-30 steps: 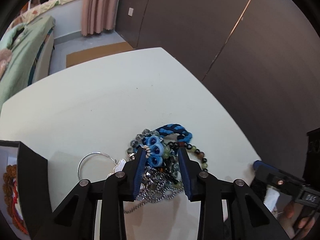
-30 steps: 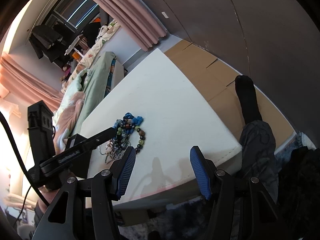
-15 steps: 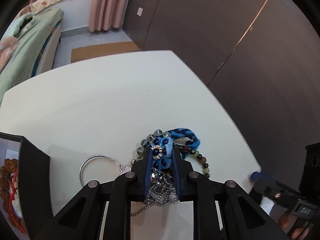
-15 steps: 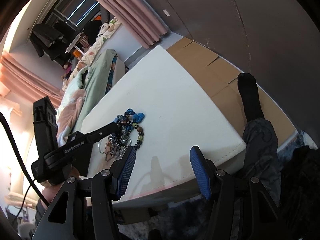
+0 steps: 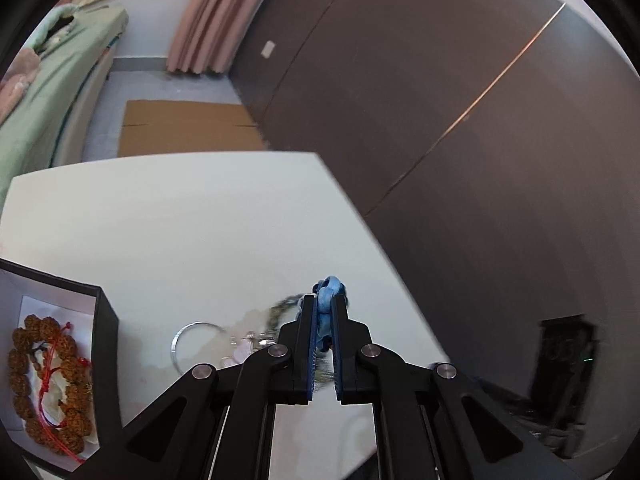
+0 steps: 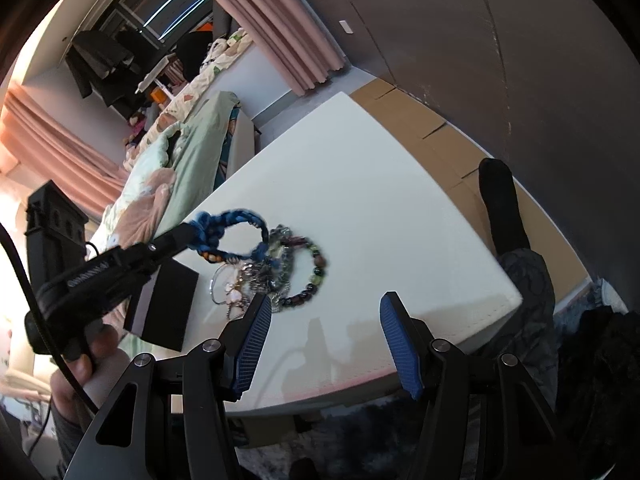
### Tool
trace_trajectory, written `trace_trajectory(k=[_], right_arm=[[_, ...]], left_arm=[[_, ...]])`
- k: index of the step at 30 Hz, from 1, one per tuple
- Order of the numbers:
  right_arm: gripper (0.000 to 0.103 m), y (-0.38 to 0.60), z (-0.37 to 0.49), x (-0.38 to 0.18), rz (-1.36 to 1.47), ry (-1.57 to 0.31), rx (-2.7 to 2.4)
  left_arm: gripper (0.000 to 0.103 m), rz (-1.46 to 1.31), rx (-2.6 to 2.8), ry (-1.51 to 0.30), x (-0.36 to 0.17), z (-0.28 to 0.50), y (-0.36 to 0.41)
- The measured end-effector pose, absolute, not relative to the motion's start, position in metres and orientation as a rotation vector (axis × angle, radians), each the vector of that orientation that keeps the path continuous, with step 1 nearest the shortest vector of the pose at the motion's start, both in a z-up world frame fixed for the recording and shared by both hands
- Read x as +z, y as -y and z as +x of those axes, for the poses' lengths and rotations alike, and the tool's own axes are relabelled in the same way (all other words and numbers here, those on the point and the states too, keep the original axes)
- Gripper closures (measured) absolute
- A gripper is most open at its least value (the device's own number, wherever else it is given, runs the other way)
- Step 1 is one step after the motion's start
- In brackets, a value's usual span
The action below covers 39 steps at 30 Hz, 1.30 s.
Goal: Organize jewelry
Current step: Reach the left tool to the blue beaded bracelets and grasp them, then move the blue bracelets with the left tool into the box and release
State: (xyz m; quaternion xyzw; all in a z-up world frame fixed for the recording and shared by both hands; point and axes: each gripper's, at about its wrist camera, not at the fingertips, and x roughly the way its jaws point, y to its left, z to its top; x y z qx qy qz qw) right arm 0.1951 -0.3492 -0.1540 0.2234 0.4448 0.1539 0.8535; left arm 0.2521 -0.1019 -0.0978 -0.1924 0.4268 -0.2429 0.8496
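Change since the earlier frame: left gripper [image 5: 323,322], then spread astride the jewelry heap, now has its jaws pinched on the blue braided bracelet [image 6: 232,232] and has raised it, the loop hanging clear of the white table [image 6: 360,184] with its far end still trailing into the heap. Right gripper [image 6: 322,340]: unchanged, jaws spread with nothing between them, poised over the near table edge. Remaining heap [image 6: 276,276]: a green and dark bead bracelet, silver chains, a thin silver hoop [image 5: 196,344], tangled together on the table. Black box [image 5: 106,344]: at the left of the table, holding a brown seed-bead bracelet [image 5: 44,384] with red cord. Progress, as judged: one piece boxed, one in hand, several left to sort; early stage. View notes: only the left wrist view shows the box's contents and the pinch itself; only the right wrist view shows the bracelet's full loop, the whole heap, and the person's hand [image 6: 92,356] holding the left tool.
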Motion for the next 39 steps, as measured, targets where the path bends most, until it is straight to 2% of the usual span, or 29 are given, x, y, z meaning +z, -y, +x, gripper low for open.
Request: trace_trajectory(k=[9, 19, 20, 22, 24, 26, 27, 36, 37, 39], right_arm=[[0.046, 0.332, 0.208, -0.153, 0.432, -0.952, 0.314], [0.046, 0.299, 0.24, -0.165, 0.302, -1.02, 0.231], [0.048, 0.296, 0.243, -0.168, 0.288, -1.031, 0.218], [0.058, 0.288, 0.248, -0.174, 0.263, -1.059, 0.193], [0.062, 0.28, 0.25, -0.176, 0.216, -1.068, 0.167], [0.075, 0.276, 0.25, -0.175, 0.178, -1.073, 0.143], [0.093, 0.276, 0.251, -0.176, 0.176, -1.079, 0.138], [0.094, 0.277, 0.235, -0.146, 0.251, -1.026, 0.17], [0.094, 0.275, 0.234, -0.14, 0.246, -1.014, 0.177], [0.094, 0.268, 0.229, -0.125, 0.238, -0.987, 0.196]], left_arm=[[0.097, -0.396, -0.497, -0.815, -0.07, 0.241, 0.081], [0.097, -0.401, -0.435, -0.78, -0.062, 0.23, 0.036], [0.097, -0.401, -0.432, -0.777, -0.061, 0.228, 0.03], [0.097, -0.399, -0.419, -0.775, -0.062, 0.222, 0.016], [0.097, -0.406, -0.404, -0.777, -0.062, 0.214, 0.001], [0.097, -0.419, -0.386, -0.774, -0.063, 0.207, -0.015], [0.097, -0.421, -0.377, -0.771, -0.063, 0.204, -0.021], [0.096, -0.467, -0.305, -0.749, -0.059, 0.189, -0.058], [0.093, -0.472, -0.308, -0.755, -0.059, 0.188, -0.06], [0.077, -0.49, -0.314, -0.773, -0.06, 0.19, -0.061]])
